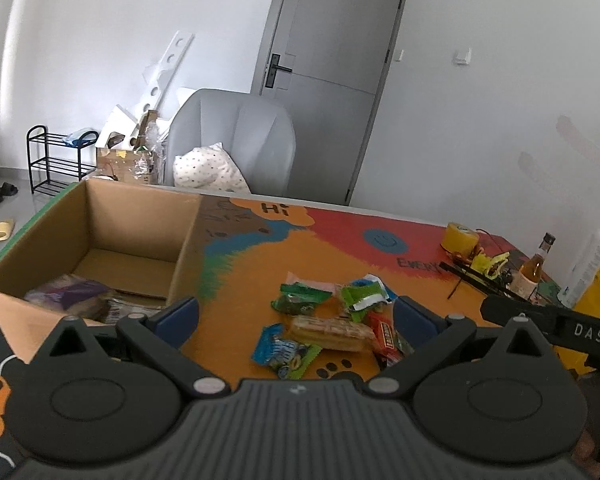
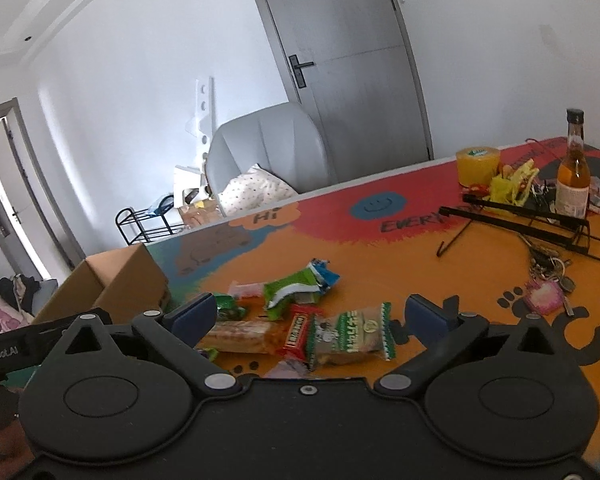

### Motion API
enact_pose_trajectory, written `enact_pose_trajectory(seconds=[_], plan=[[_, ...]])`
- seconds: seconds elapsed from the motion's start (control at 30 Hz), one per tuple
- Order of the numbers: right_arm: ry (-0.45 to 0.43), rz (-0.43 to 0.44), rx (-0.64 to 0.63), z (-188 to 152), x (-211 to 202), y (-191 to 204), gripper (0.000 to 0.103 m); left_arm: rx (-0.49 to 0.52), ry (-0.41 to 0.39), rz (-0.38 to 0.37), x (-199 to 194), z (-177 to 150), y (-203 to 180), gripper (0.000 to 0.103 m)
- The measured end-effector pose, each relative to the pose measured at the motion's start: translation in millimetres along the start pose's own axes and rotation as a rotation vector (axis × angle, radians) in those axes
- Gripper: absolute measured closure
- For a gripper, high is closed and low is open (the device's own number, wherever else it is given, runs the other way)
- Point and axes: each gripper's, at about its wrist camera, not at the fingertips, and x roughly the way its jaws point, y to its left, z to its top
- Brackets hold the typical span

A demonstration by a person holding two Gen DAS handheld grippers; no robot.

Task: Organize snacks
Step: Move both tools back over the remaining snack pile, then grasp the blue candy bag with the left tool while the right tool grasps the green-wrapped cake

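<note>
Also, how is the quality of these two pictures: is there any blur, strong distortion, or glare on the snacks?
Left wrist view: fisheye bends the door and darkens the corners; the snack pile is fairly sharp, with little glare. Right wrist view: stronger tilt and bending, the chair looks slightly smeared, and daylight blows out the doorway at the left; the green-and-white packet stays readable.

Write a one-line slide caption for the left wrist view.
Open left gripper hovers over loose snack packets on the painted table, beside a partly filled cardboard box.
</note>
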Motion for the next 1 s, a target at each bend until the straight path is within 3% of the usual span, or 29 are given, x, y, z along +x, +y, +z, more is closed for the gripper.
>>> enact_pose_trajectory(seconds=[0.37, 0.67, 1.0], plan=[[0.060, -0.021, 0.013, -9, 28, -16, 0.001, 0.018, 0.045, -0.004, 33, -14, -13, 0.003], [0.107, -0.030, 0.026, -14, 52, -26, 0.001, 0.025, 0.102, 0.033, 71, -25, -14, 0.022], [0.153, -0.052, 0.001, -17, 82, -26, 0.001, 0.029, 0.158, 0.062, 103, -33, -3, 0.026]])
